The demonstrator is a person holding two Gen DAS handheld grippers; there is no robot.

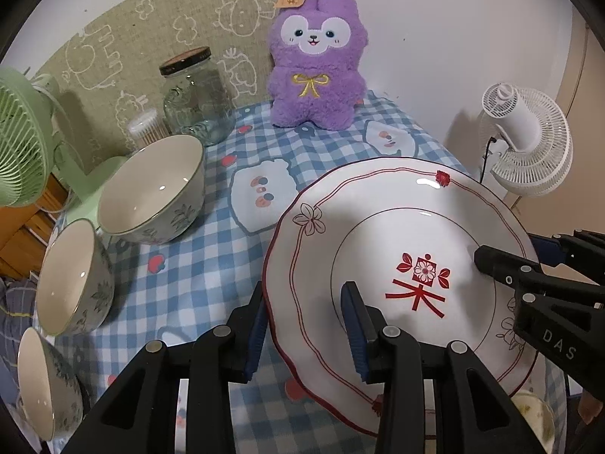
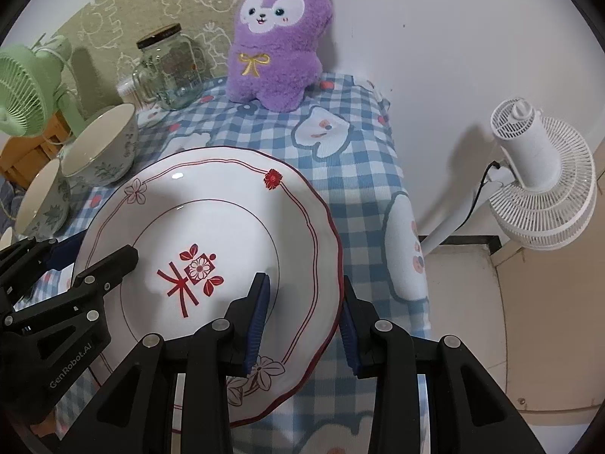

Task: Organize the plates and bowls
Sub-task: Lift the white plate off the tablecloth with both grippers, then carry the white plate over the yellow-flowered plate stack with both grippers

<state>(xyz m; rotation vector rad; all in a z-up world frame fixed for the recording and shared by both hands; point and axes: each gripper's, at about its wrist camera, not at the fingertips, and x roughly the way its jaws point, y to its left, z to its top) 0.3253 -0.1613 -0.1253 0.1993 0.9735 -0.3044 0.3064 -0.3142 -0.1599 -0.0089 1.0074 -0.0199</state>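
A white plate (image 1: 397, 227) with a red rim and a red flower emblem hangs tilted above the blue checked tablecloth (image 1: 196, 276). My left gripper (image 1: 306, 302) is shut on its left rim, one finger over the plate and one under it. From the other side my right gripper (image 2: 304, 295) is shut on the right rim of the plate (image 2: 211, 219). Each gripper shows in the other view: the right gripper (image 1: 525, 247) and the left gripper (image 2: 75, 253). Three leaf-patterned bowls (image 1: 151, 189) (image 1: 72, 276) (image 1: 41, 382) stand in a row at the left.
A purple plush toy (image 1: 317, 64) and a glass jar (image 1: 196, 94) stand at the back by the wall. A green fan (image 1: 19, 136) is at the left, a white fan (image 2: 540, 174) beyond the table's right edge. A small pale dish (image 1: 533, 412) lies under the plate's near right.
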